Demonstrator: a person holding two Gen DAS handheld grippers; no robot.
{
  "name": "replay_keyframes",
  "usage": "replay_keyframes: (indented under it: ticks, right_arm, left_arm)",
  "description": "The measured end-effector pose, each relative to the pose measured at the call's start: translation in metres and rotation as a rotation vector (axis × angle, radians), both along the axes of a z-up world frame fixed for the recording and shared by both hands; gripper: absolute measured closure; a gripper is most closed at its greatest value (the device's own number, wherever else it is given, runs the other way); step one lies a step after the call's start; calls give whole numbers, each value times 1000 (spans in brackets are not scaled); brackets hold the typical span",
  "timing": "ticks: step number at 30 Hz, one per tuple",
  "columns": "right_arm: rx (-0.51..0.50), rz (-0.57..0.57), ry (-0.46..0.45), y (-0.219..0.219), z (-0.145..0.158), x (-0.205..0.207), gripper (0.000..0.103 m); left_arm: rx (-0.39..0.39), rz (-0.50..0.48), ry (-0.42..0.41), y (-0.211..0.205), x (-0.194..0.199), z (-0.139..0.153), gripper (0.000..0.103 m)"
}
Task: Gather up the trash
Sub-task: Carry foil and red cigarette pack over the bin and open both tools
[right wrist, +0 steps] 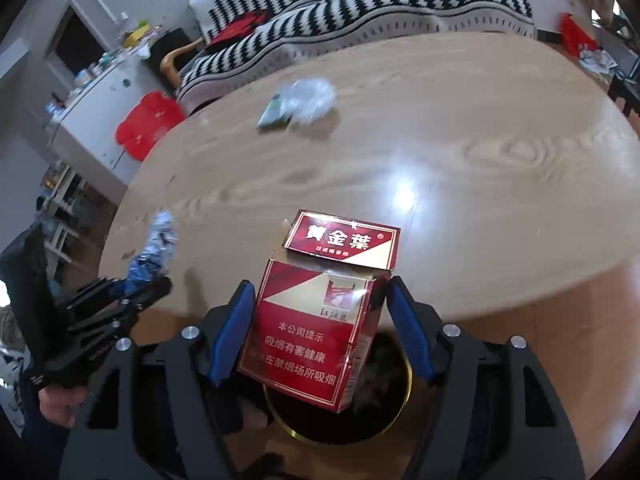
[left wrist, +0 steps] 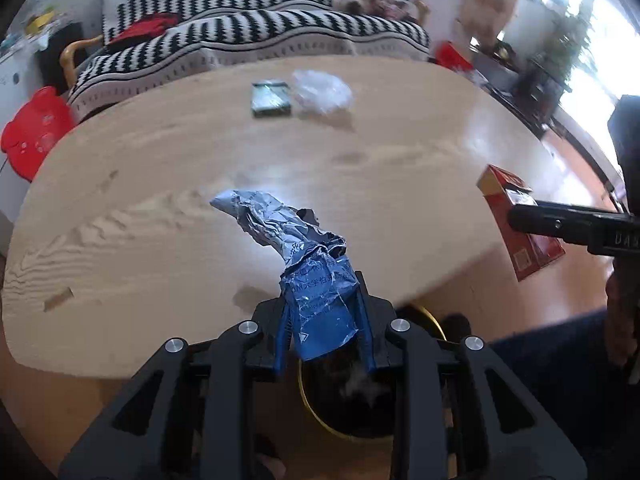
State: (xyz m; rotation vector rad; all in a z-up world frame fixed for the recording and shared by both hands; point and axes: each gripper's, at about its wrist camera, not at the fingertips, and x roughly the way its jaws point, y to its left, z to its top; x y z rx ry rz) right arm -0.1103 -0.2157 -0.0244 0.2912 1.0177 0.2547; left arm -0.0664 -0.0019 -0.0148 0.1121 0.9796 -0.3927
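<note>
A: Blue and silver foil, crumpled: in the left wrist view the left tongs (left wrist: 324, 320) are clenched on that wrapper (left wrist: 304, 272), its silver end sticking up over the wooden table (left wrist: 160, 200)

B: And under the tongs?

A: A dark bin with a gold rim (left wrist: 344, 408) on the floor, just off the table's near edge. Far across the table lie a small green packet (left wrist: 271, 99) and a clear plastic wad (left wrist: 322, 91), touching or nearly so. At the right edge the right tongs (left wrist: 536, 222) carry the red cigarette box (left wrist: 520, 220)

B: Now the right wrist view?

A: The right tongs (right wrist: 320, 320) grasp the cigarette box (right wrist: 312, 328) between their blue pads (right wrist: 234, 332), lid flipped open, the box hanging over the same bin (right wrist: 392, 400). At the left, the left tongs (right wrist: 140, 284) hold the wrapper (right wrist: 158, 248), a hand (right wrist: 60, 404) beneath them. The packet (right wrist: 274, 114) and plastic wad (right wrist: 310, 98) sit on the far part of the table (right wrist: 440, 140), a striped sofa (right wrist: 360, 12) behind
</note>
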Motion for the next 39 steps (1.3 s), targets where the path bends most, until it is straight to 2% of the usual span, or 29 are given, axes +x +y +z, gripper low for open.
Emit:
replay_keyframes:
  ticks: [8, 14, 23, 39]
  right_arm:
    - [20, 83, 65, 15, -30, -39, 36]
    - [30, 134, 116, 25, -43, -41, 36]
    - [59, 158, 130, 28, -42, -34, 36]
    - [53, 149, 108, 26, -38, -35, 36]
  left_arm:
    - [42, -113, 63, -19, -35, -28, 76]
    - [37, -202, 143, -37, -55, -50, 76]
    - [2, -211, 171, -49, -50, -51, 76]
    - [12, -218, 154, -49, -54, -47, 76]
